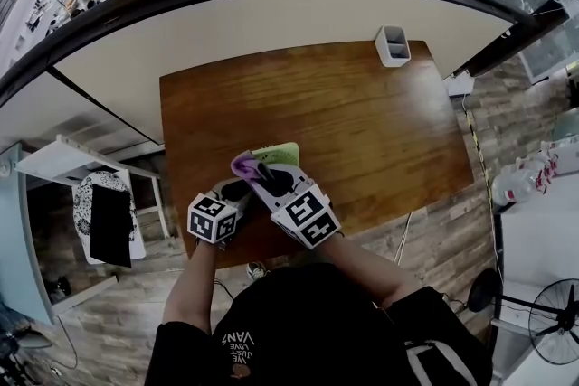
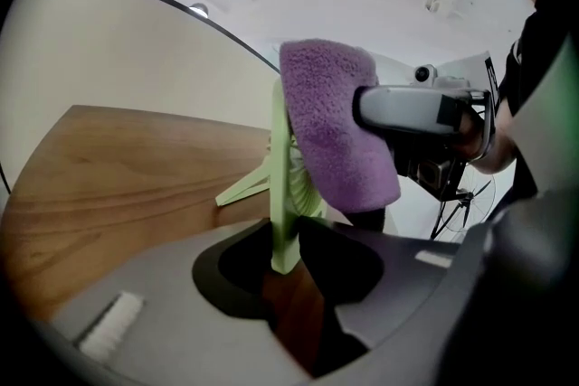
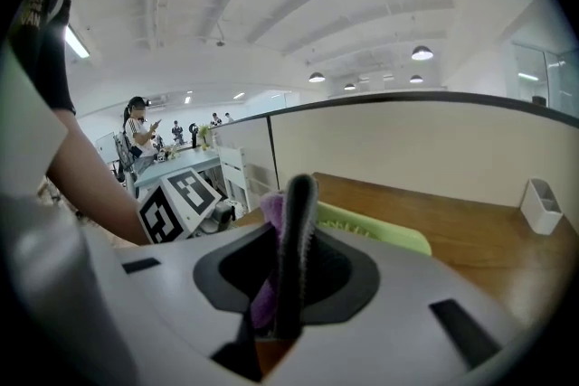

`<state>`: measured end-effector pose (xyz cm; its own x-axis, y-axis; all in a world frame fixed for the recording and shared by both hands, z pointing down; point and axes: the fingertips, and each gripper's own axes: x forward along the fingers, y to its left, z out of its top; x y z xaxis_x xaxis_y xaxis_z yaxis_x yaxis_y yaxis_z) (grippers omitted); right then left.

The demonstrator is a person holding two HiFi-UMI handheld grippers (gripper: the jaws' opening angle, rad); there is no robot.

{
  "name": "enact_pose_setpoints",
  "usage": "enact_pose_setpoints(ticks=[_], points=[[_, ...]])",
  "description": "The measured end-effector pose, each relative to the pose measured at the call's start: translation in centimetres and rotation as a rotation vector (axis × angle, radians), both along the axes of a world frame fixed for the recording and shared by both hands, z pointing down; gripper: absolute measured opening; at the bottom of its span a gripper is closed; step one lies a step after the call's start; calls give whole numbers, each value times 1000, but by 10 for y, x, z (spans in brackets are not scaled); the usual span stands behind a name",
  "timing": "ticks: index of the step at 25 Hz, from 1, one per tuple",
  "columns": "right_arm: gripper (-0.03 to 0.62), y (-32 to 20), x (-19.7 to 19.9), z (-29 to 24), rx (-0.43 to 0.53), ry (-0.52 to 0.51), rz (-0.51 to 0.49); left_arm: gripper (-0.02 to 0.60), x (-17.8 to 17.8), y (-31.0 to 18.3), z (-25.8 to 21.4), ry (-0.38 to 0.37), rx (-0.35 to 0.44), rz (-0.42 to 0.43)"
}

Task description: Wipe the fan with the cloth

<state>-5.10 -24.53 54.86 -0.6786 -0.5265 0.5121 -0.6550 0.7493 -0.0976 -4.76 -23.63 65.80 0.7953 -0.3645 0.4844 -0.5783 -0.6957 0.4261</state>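
Now: left gripper point(image 2: 286, 280) tight on edge of green fan point(image 2: 280, 185); right gripper point(image 3: 289, 221) tight on purple cloth point(image 2: 335, 131), just ahead of left jaws, against it.

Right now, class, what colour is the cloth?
Purple cloth, beside the green fan; the left gripper view shows it best.

We count one fan point(image 1: 279, 153), one cloth point(image 1: 244, 164), one table point(image 1: 362, 117), one white holder point(image 1: 393, 45), one floor fan point(image 1: 555, 308), and two grippers: left gripper point(image 1: 237, 191), right gripper point(image 1: 265, 173).
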Motion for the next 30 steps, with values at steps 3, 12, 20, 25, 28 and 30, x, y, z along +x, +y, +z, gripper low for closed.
enact_pose_setpoints(ticks=[3,12,20,25,28,30], points=[[84,-1,4,1,0,5,3,104,1,0,0,1,-1,6],[84,-4,50,1,-26,-10,99,104,1,-2,0,-2,-1,29],[84,-7,107,5,-44,-23,269,104,-1,-3,0,-2,-2,36],[84,-8,137,11,-49,4,357,104,1,-3,1,-2,-5,36],[84,-5,142,11,-43,5,386,104,0,-3,1,-4,0,39],[84,1,134,9,-32,-10,364,106,0,-3,1,-6,6,38]])
